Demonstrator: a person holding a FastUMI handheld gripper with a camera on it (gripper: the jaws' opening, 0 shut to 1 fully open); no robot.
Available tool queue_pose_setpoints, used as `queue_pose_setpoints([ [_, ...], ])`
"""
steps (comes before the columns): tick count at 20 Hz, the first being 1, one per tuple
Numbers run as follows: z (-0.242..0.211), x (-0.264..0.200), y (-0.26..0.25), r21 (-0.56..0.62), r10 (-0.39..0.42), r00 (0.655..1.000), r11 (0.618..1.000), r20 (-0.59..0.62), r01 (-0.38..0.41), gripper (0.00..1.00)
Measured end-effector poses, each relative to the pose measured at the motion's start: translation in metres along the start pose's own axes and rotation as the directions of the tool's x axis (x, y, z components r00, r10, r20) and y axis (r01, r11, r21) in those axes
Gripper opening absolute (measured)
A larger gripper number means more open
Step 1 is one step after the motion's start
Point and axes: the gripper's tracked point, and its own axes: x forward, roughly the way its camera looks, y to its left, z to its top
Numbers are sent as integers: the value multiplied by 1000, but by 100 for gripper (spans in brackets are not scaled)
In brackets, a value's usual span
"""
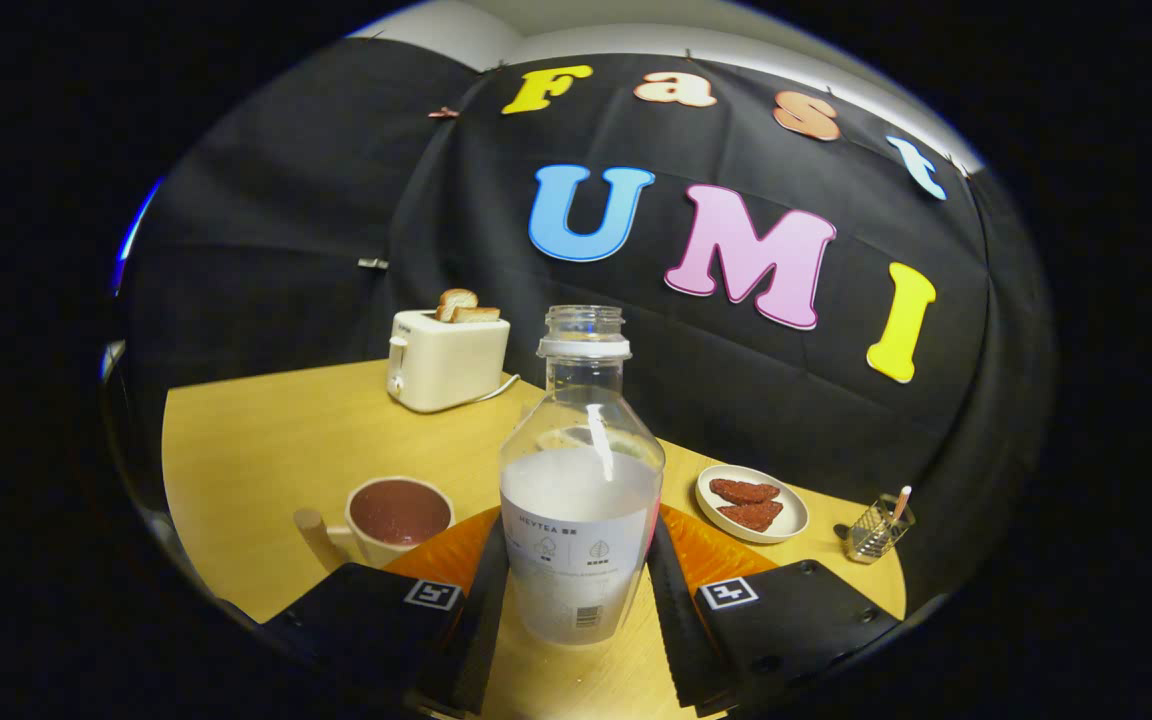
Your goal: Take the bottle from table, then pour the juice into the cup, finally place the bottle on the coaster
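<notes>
**Bottle clamped between the fingers**

Gripper view: the bottle [581,500] is seen upright between the two fingers of the gripper [576,600], whose inner faces are pressed against its labelled sides, so it is grasped. Its cap is off and pale liquid is held in its lower half. An orange coaster [711,555] is glimpsed just behind the bottle on the wooden table [256,440]. The cup [398,518], filled with a dark reddish drink, is found just beyond the left finger. A toaster [446,360] is placed well beyond, and a plate [751,503] beyond the right finger.
</notes>
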Motion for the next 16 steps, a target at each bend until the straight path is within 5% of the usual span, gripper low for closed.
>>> queue_pose_setpoints([
  [6,15,64,-20,172,-56,996,984,76,42,72],
  [16,-39,130,-37,138,-96,994,986,46,89,72],
])
